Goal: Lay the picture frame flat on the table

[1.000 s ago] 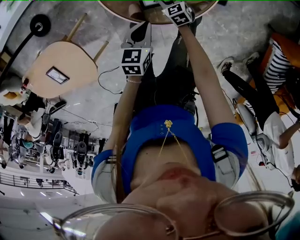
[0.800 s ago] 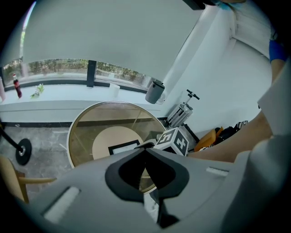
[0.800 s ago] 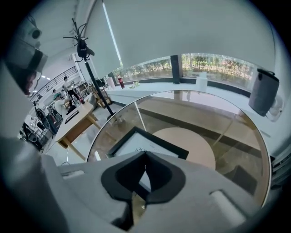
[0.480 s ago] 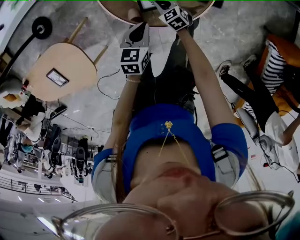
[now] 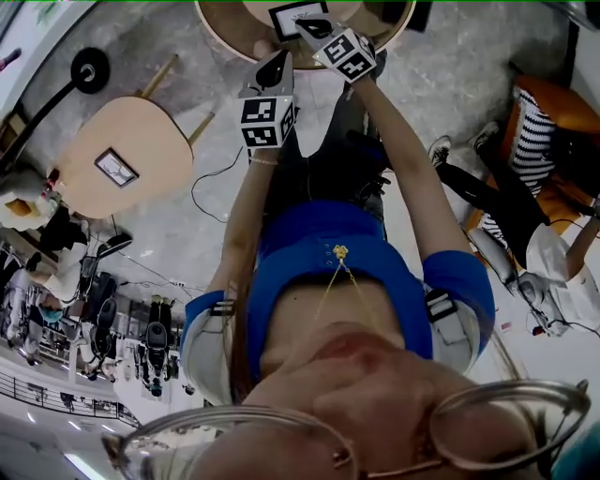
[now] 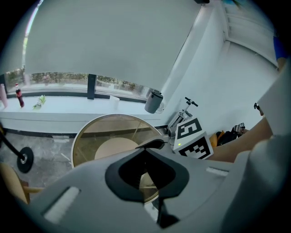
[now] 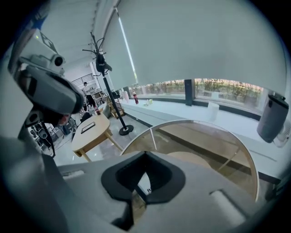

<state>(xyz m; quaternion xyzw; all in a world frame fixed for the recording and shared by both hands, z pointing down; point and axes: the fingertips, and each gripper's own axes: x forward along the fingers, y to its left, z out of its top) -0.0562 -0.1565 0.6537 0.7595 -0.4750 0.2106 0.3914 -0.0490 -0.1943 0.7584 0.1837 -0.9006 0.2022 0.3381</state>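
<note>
Right gripper [image 5: 314, 28] jaws newly on picture frame [image 5: 292, 17]

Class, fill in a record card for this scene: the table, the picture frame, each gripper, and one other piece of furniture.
table: round glass table, at the head view's top edge
picture frame: picture frame, black edge, white inside, over the table
right gripper: right gripper, shut on the frame, it seems
left gripper: left gripper, jaws together, nothing between them
other furniture: oval wooden side table, on the floor to the left
</note>
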